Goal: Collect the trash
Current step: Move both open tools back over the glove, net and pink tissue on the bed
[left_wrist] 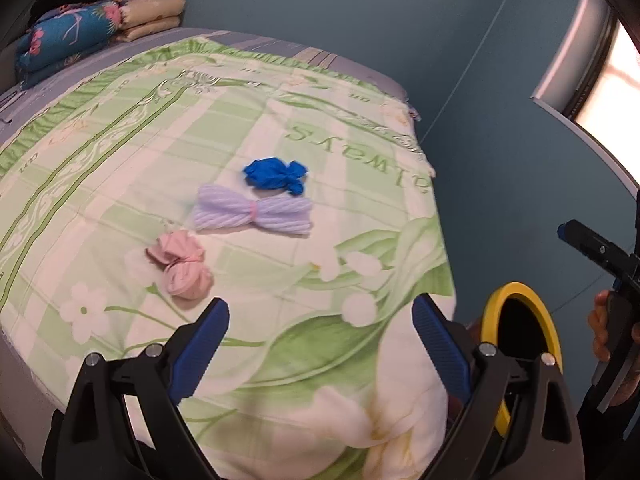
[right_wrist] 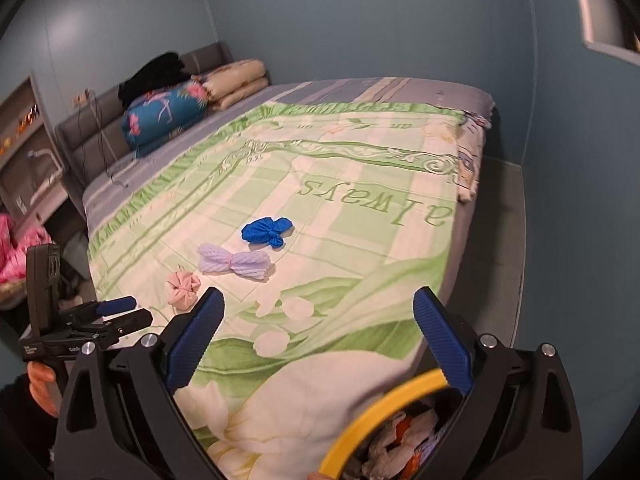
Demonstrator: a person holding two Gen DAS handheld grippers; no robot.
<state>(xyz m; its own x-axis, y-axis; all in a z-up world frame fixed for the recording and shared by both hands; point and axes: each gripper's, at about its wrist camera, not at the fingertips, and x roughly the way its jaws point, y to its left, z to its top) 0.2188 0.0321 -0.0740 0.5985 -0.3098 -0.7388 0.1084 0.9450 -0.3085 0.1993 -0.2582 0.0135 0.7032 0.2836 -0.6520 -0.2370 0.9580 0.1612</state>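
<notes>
Three knotted bundles lie mid-bed on the green floral quilt [left_wrist: 120, 160]: a blue bundle [left_wrist: 275, 176] [right_wrist: 266, 231], a lavender bundle [left_wrist: 253, 215] [right_wrist: 235, 263] and a pink bundle [left_wrist: 182, 266] [right_wrist: 183, 286]. My left gripper [left_wrist: 320, 312] is open and empty over the quilt, the pink bundle just beyond its left finger. My right gripper [right_wrist: 320, 300] is also open and empty, short of the bundles. A yellow-rimmed bin [left_wrist: 516, 292] [right_wrist: 384, 412] stands at the bed's near corner, with crumpled trash [right_wrist: 400, 444] inside it.
Folded blankets [right_wrist: 168, 114] and a black garment [right_wrist: 154, 74] are piled by the headboard. Blue walls surround the bed, with a window [left_wrist: 616, 80] on the right. A shelf unit [right_wrist: 28, 160] stands left of the bed. A hand [left_wrist: 600, 320] holds the other gripper.
</notes>
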